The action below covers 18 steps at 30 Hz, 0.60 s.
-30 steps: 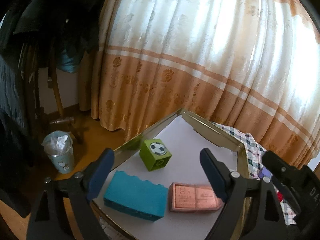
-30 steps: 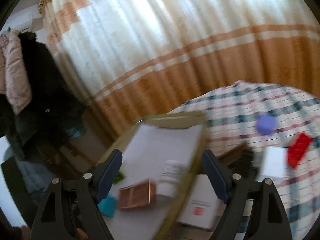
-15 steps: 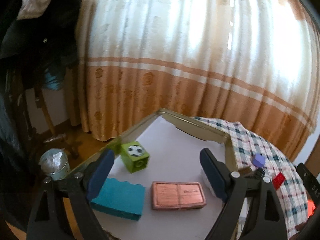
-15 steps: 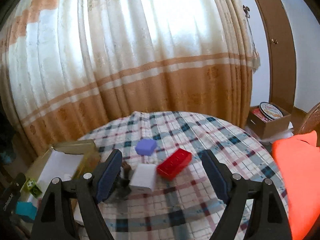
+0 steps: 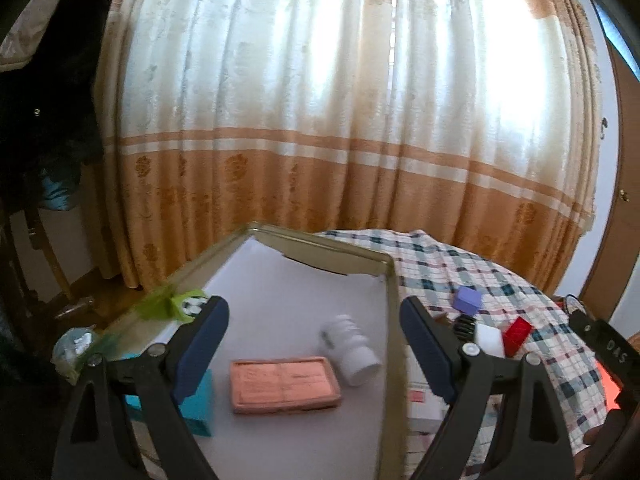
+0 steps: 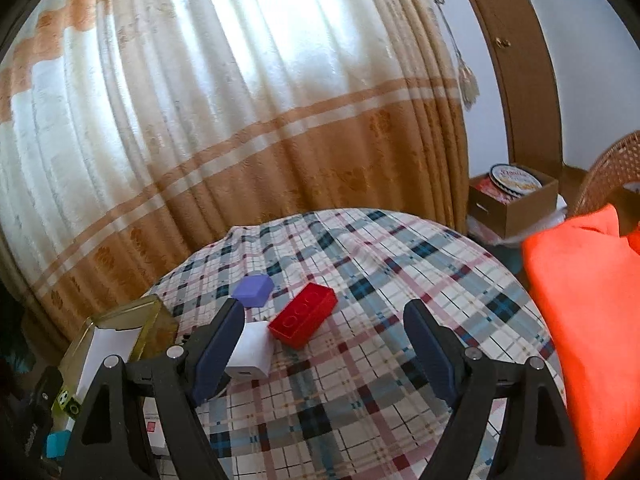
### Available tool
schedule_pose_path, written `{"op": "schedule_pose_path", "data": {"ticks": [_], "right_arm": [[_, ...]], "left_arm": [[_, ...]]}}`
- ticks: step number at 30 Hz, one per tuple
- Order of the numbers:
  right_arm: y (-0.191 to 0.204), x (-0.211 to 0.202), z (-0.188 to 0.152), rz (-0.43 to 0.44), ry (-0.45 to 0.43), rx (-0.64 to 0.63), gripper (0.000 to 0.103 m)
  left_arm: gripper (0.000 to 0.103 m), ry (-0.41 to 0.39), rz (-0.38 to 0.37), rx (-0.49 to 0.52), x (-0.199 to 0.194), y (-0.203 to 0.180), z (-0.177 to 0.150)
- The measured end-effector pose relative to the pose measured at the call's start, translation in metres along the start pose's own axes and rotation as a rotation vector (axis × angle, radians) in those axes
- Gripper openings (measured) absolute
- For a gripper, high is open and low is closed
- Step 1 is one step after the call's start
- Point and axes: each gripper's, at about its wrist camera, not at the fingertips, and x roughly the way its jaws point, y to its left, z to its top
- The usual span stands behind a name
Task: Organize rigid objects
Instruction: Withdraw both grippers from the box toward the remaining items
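Both grippers are spread wide and hold nothing. The right gripper (image 6: 324, 340) hovers over the checked cloth (image 6: 400, 280); the red brick (image 6: 303, 314) lies at 11 o'clock. The tray (image 5: 394, 320) under the left gripper (image 5: 314, 344) holds a pink block (image 5: 285, 383) at 6 o'clock and a white bottle (image 5: 352, 350) at 3.

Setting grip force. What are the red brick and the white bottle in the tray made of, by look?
Red brick: likely hard moulded plastic, glossy, with crisp edges and embossed circles. White bottle: probably plastic, smooth satin white with a ribbed cap, lying on its side; blur leaves this open.
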Motion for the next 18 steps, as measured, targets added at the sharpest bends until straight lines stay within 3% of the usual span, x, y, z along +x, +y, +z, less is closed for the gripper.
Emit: {"op": "schedule_pose_path", "data": {"ticks": [12,18], "right_arm": [[-0.008,0.004,0.002,-0.011,0.032,0.017,0.084],[-0.016,0.002,0.011,-0.051,-0.002,-0.018,0.084]], "left_arm": [[0.089,-0.005,-0.1,0.117,-0.002,-0.041,-0.001],[0.089,0.026,-0.173,0.16,0.004,-0.064,-0.001]]}}
